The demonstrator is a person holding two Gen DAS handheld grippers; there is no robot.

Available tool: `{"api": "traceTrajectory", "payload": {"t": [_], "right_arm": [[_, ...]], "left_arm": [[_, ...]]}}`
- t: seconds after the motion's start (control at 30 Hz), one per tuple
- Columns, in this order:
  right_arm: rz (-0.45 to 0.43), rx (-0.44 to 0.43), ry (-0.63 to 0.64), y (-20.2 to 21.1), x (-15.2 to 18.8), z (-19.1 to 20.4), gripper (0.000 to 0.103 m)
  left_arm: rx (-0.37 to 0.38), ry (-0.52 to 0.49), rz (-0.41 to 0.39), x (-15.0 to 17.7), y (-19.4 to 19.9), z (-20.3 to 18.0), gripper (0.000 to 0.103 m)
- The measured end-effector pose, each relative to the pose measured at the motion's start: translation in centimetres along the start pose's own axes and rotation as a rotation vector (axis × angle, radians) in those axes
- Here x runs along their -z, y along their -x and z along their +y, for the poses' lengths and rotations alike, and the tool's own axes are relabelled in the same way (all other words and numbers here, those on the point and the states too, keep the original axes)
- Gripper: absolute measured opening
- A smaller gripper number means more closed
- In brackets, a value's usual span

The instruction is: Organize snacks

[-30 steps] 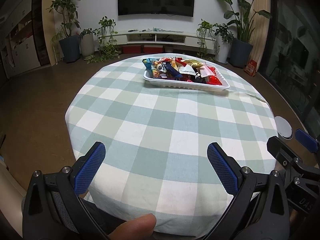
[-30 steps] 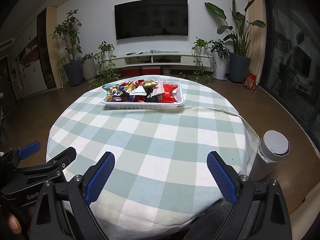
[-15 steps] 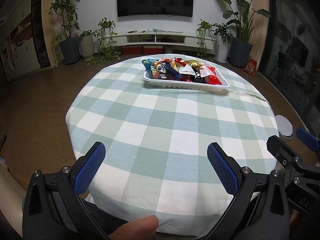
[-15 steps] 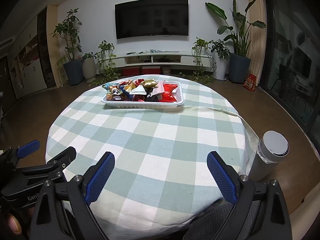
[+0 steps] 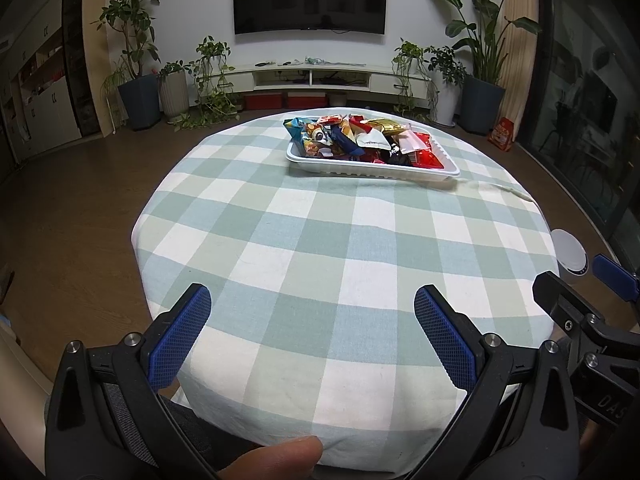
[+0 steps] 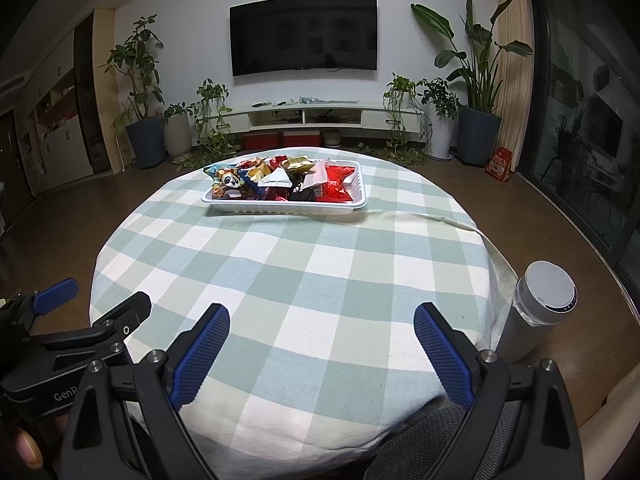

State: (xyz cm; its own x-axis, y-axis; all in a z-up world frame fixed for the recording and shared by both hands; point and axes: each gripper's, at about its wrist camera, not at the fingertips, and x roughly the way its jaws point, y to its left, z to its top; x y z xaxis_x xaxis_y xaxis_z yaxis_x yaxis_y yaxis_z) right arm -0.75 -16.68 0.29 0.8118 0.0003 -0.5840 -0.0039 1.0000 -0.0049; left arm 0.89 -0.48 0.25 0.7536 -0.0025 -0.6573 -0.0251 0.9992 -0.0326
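A white tray piled with several bright snack packets sits at the far side of a round table with a green checked cloth. It also shows in the right wrist view, with its snack packets. My left gripper is open and empty above the table's near edge. My right gripper is open and empty, also at the near edge. Each gripper shows in the other's view: the right one, the left one.
A white insulated bottle stands on the floor off the table's right edge, with its lid also in the left wrist view. Potted plants, a TV and a low cabinet line the far wall. A dark chair seat lies below the grippers.
Both grippers have risen or tilted slightly, so the table and tray sit a little lower in view. Both stay open.
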Motion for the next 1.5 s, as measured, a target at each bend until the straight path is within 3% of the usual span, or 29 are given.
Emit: {"api": "traceTrajectory", "payload": {"t": [1.5], "right_arm": [[0.011, 0.000, 0.000, 0.09, 0.56, -0.30, 0.095]], "left_arm": [[-0.005, -0.009, 0.001, 0.26, -0.30, 0.68, 0.103]]}}
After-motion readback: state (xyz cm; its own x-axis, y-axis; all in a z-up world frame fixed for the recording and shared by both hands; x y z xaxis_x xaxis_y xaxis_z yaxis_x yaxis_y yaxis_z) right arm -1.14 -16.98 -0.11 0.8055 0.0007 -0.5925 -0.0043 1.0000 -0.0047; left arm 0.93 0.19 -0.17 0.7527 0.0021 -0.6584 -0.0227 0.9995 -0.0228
